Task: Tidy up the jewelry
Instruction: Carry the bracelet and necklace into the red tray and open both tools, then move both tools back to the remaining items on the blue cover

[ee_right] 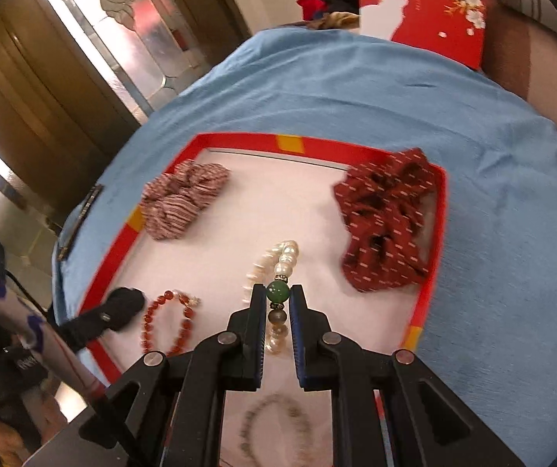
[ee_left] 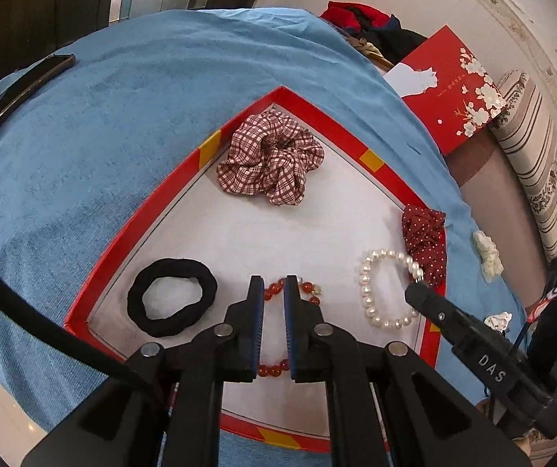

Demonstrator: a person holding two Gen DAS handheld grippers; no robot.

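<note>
Views: left wrist cam shows the black hair tie (ee_left: 172,296) and plaid scrunchie (ee_left: 270,159) sharp; right wrist cam shows a green bead on the pearl bracelet (ee_right: 278,272) that the other view doesn't, plus a faint beaded loop (ee_right: 274,428) low in frame, too blurry to call.
Right gripper: right gripper (ee_right: 277,294) pinched on the pearl bracelet at that green bead, lifting it over the tray; in the left cam its tip meets the pearls' right side.
Left gripper: left gripper (ee_left: 272,284) with fingers slightly apart, nothing between them, hovering over the red bead bracelet (ee_left: 309,290).
Count: two bracelets for sure, two scrunchies, one hair tie.
Where: all inside the red-rimmed tray (ee_left: 150,210), except the dotted red scrunchie (ee_right: 389,222), draped over the right rim.
Around: blue towel (ee_left: 103,124) under the tray, phone (ee_left: 17,97) far left on it, cream clip (ee_left: 486,253) right of the tray, red cat-print box (ee_left: 453,85) far right.
</note>
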